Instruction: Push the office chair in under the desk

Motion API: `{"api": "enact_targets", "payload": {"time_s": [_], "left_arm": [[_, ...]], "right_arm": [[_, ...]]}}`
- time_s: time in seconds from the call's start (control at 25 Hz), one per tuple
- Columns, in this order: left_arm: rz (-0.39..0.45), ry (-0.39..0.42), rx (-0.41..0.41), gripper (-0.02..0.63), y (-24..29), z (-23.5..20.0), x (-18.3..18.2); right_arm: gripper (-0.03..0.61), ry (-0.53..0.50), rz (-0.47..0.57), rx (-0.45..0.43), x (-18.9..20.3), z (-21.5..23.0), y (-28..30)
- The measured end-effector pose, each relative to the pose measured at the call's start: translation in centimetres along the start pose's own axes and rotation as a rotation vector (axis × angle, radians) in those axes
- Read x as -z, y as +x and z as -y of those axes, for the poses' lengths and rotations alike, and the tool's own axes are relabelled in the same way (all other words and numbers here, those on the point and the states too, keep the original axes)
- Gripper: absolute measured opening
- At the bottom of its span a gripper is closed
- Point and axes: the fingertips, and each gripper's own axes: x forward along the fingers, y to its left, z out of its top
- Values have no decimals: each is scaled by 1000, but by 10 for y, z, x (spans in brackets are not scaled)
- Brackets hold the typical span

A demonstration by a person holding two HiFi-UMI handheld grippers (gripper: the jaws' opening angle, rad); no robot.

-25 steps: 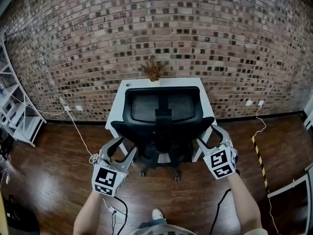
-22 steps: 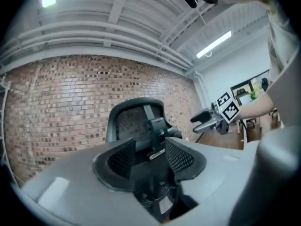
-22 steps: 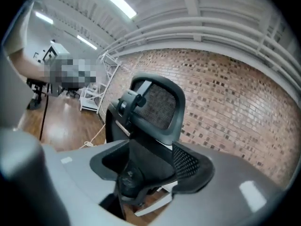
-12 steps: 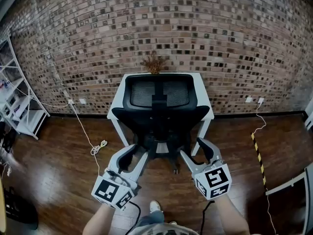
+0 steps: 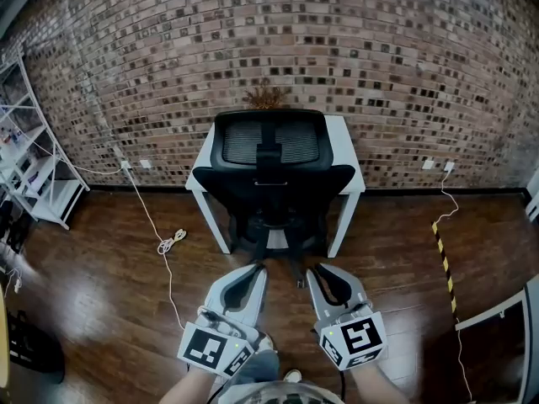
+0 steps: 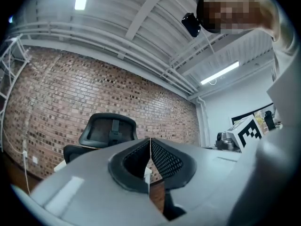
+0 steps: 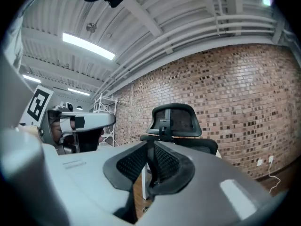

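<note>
The black mesh-back office chair (image 5: pixel 271 168) stands against the white desk (image 5: pixel 344 155), its seat between the desk legs. Both grippers hang low in the head view, well short of the chair and touching nothing. My left gripper (image 5: pixel 260 268) and right gripper (image 5: pixel 312 269) sit side by side, and their jaws have just been closing with nothing between them. In the left gripper view the left gripper (image 6: pixel 150 141) is shut, with the chair (image 6: pixel 109 128) beyond it. In the right gripper view the right gripper (image 7: pixel 151 143) is shut, with the chair (image 7: pixel 174 119) straight ahead.
A brick wall (image 5: pixel 404 66) backs the desk, and a dried plant (image 5: pixel 265 98) stands on the desk's far edge. A white shelf rack (image 5: pixel 35 175) is at the left. A coiled cable (image 5: pixel 169 244) lies on the wood floor. Yellow-black tape (image 5: pixel 444 263) runs at the right.
Both grippers have drawn back from the chair's sides toward me and come closer together. Their jaws went from wide open to shut. The chair now looks farther away.
</note>
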Motion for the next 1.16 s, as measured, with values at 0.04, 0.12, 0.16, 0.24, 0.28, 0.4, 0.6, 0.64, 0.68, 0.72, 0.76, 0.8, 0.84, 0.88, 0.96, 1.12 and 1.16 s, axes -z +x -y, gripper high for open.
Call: {"api": "enact_targets", "payload": {"time_s": [0.04, 0.12, 0.16, 0.24, 0.28, 0.4, 0.6, 0.64, 0.68, 0.72, 0.76, 0.8, 0.84, 0.88, 0.96, 1.12, 1.16], "left_arm": [[-4, 1, -8, 17, -3, 4, 2], [-10, -7, -14, 17, -8, 11, 5], [-14, -12, -17, 17, -10, 14, 6], [-21, -17, -28, 17, -15, 19, 8], [-24, -19, -34, 17, -17, 20, 9], [-34, -27, -46, 17, -21, 26, 14], [-56, -22, -66, 17, -25, 27, 22], [-57, -22, -67, 17, -25, 28, 24], [-59, -22, -68, 17, -26, 29, 26], [-61, -21, -68, 17, -26, 29, 27], [-66, -18, -67, 17, -27, 30, 28], [-71, -16, -66, 15, -27, 31, 29], [-74, -14, -63, 15, -27, 32, 29], [-76, -13, -62, 15, -27, 32, 28], [-78, -12, -63, 15, -28, 32, 27], [-79, -13, -65, 15, -27, 32, 23], [-79, -14, -66, 15, -27, 32, 23]], "right_arm": [[22, 12, 11, -2, -1, -3, -4], [5, 30, 22, -18, -2, -13, -9], [5, 33, 22, -29, -2, -18, -10], [5, 33, 18, -45, 0, -26, -12], [5, 34, 17, -49, 1, -29, -13], [5, 37, 18, -48, 2, -32, -18], [5, 28, 29, -46, 1, -36, -22], [5, 24, 33, -46, 1, -36, -23], [5, 21, 36, -47, 2, -37, -23], [5, 20, 37, -48, 3, -38, -23], [5, 22, 38, -50, 3, -39, -23], [5, 24, 37, -52, 3, -40, -23], [5, 28, 37, -54, 2, -41, -23], [5, 31, 35, -55, 1, -42, -23], [5, 30, 29, -53, 2, -42, -23], [5, 28, 24, -56, 1, -43, -23], [5, 28, 23, -56, 0, -44, -23]]}}
